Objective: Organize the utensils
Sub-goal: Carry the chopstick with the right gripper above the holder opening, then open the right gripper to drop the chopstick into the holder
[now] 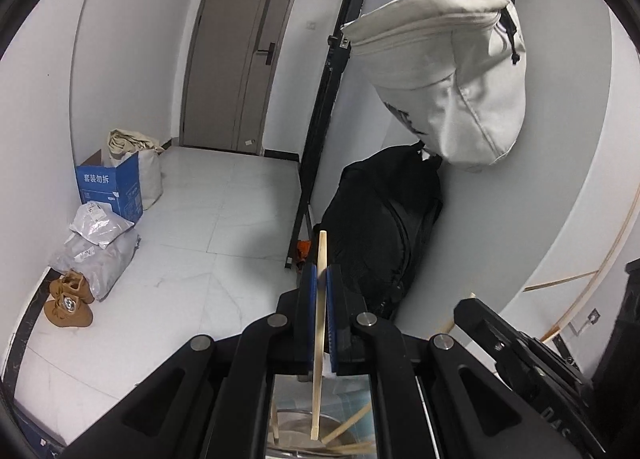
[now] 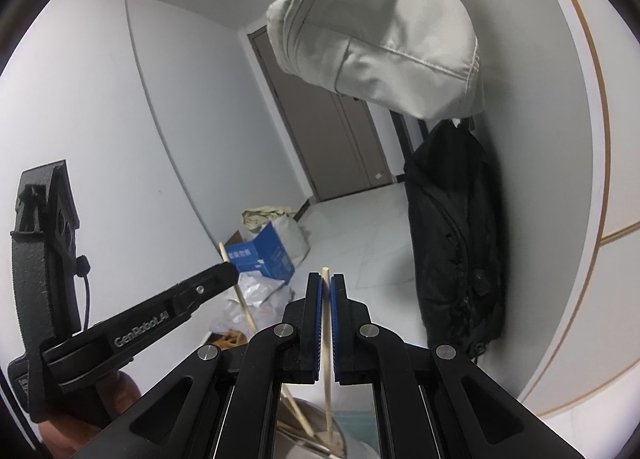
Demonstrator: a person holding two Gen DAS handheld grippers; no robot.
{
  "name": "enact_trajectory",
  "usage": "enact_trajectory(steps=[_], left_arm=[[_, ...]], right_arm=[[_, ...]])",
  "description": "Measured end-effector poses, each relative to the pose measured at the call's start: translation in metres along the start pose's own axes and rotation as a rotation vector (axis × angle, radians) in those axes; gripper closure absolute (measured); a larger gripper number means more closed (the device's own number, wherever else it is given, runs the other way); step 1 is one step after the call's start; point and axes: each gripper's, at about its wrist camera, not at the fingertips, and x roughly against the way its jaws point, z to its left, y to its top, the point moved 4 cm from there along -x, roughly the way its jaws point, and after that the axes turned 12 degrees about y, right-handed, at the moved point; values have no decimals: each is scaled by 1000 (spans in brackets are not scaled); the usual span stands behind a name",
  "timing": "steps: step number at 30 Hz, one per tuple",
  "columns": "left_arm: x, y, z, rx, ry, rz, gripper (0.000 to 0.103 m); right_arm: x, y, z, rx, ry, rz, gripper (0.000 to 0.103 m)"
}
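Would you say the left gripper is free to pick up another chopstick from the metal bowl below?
Probably not: the left gripper is already shut on a chopstick, with the metal bowl below, so it would likely need to release first.

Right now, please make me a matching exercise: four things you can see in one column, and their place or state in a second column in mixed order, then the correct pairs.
Things:
1. left tool
2. light grey bag
3. brown shoes
4. blue box

Place or state:
A. hangs on the wall above the black bag
B. stands on the floor by the wall, with a pale sack behind it
C. closed on a wooden chopstick
D. lie on the floor beside the grey parcels

Pairs: 1-C, 2-A, 3-D, 4-B
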Motion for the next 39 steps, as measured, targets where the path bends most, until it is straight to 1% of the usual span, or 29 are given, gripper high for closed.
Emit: enact_trajectory(steps=[3,6,14,22,26,33,34,39], left_arm=[[-7,-9,2,-3,-1,-5,102],[-12,-15,1,-19,-6,15,102],[-8,-21,-4,-73,-20,44,102],[-2,-31,-7,-123,-45,89,102],[0,-38,-8,-144,-44,122,102],[4,-43,-2,-119,-69,193,102],[6,-43,-2,-117,-75,195,102],[16,-44,-3,-128,-86,209,102]], right_arm=[[-1,-5,-1,19,-7,3,100],[-1,-11,1,42,4,5,100],[1,-25,10,92,-3,31,100],[2,-41,7,59,2,91,100],[2,-49,6,40,8,122,100],[-1,-63,-5,-55,24,205,99],[-1,-65,-7,-72,28,218,97],[7,-66,-8,-107,45,225,96]])
